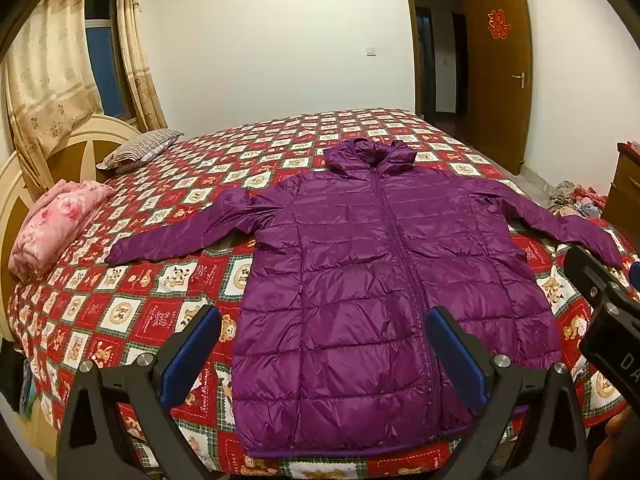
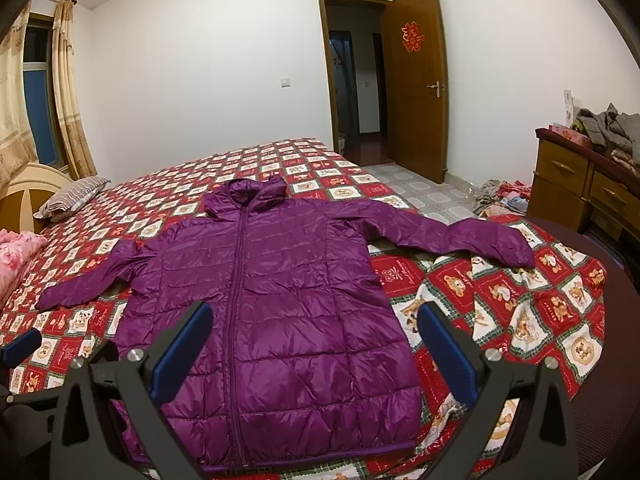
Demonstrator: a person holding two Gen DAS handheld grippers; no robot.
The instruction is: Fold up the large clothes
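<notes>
A long purple quilted hooded jacket [image 1: 372, 280] lies flat, zipped, front up, on the bed, both sleeves spread out; hood toward the far side. It also shows in the right wrist view [image 2: 280, 300]. My left gripper [image 1: 324, 332] is open and empty, held above the jacket's lower left part near the hem. My right gripper [image 2: 316, 328] is open and empty above the jacket's lower right part. The right gripper's body [image 1: 608, 312] shows at the right edge of the left wrist view; a left gripper finger [image 2: 20, 346] shows at the left edge of the right wrist view.
The bed has a red patchwork bear-print cover [image 1: 168, 280]. A folded pink blanket [image 1: 56, 220] and a striped pillow [image 1: 140, 150] lie by the headboard. A wooden dresser [image 2: 584, 184] with clothes stands right; clothes lie on the floor [image 2: 500, 196]. A door [image 2: 416, 80] stands open.
</notes>
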